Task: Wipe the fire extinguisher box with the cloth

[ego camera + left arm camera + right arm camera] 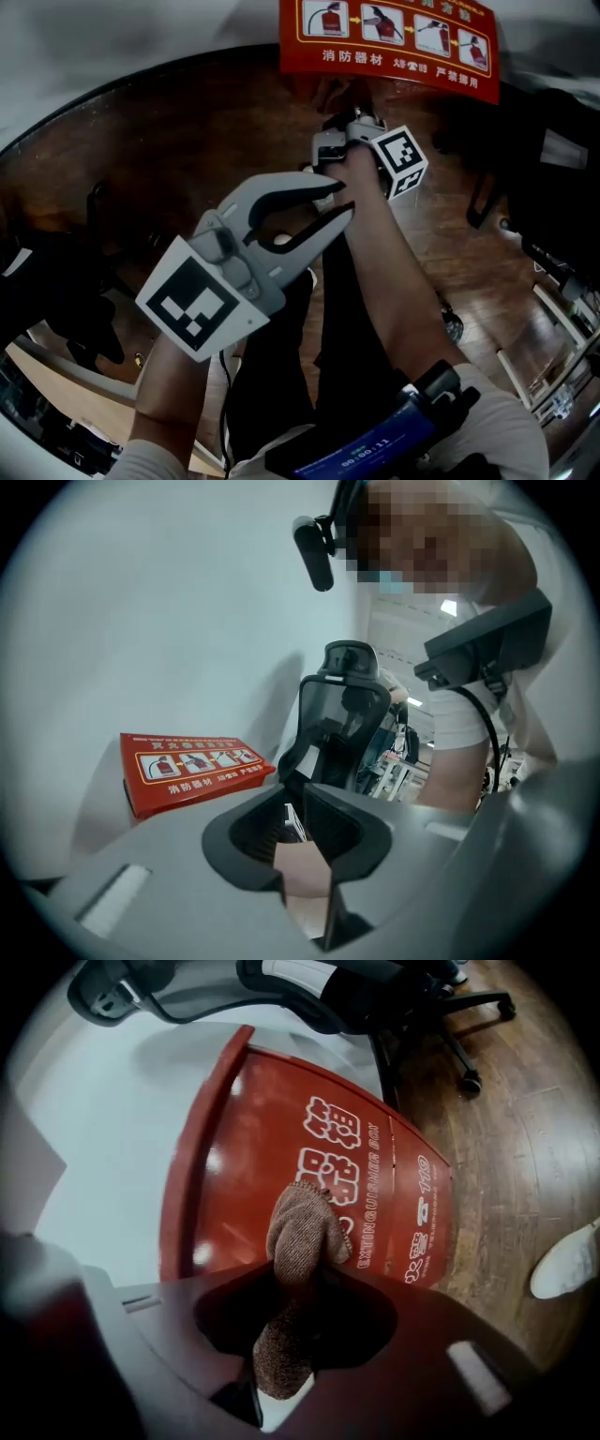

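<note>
Right gripper [302,1283]: clamped on brown cloth [302,1227], seemingly touching red fire extinguisher box [230,1185].
Left gripper [345,199]: jaws slightly apart, empty.

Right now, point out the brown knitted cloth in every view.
Right gripper view: brown knitted cloth at centre, clamped in the right gripper, before the red fire extinguisher box.
Head view: not visible.
Left gripper view: not in it.
Shared landmark: the box, top in head view, left in left gripper view.
</note>
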The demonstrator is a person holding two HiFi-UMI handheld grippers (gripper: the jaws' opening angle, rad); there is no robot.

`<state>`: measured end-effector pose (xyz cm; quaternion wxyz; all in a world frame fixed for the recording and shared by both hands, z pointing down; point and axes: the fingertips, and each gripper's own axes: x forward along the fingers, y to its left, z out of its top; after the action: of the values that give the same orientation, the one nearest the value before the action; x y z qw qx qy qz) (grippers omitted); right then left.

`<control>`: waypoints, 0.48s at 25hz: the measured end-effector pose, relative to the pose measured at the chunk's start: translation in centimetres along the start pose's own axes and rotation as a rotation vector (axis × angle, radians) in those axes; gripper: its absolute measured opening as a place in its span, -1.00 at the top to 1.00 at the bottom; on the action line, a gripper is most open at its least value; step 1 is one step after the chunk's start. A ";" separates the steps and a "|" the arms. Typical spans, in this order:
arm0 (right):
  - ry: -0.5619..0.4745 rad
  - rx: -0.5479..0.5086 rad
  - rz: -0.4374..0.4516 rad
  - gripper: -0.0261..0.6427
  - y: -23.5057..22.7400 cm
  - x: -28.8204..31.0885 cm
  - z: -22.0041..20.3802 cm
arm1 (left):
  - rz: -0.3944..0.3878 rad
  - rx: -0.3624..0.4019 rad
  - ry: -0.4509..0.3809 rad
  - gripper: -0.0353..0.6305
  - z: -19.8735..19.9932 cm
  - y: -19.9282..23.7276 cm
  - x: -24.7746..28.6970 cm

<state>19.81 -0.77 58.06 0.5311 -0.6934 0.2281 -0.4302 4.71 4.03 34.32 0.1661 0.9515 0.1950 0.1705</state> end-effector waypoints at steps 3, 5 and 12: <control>0.003 0.003 -0.048 0.58 -3.6 0.8 -0.4 | 0.013 -0.029 0.002 0.71 -1.8 1.1 0.3; 0.014 -0.003 -0.078 0.58 -6.0 1.6 -0.7 | 0.019 -0.048 -0.003 0.71 -2.5 2.1 0.7; 0.064 -0.041 -0.167 0.58 -15.5 5.9 -1.9 | 0.038 -0.085 0.013 0.71 -6.5 5.6 1.5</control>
<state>19.10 -1.24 74.70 0.4716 -0.7066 0.1950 -0.4902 5.24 1.45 42.62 0.2020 0.9460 0.1704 0.1878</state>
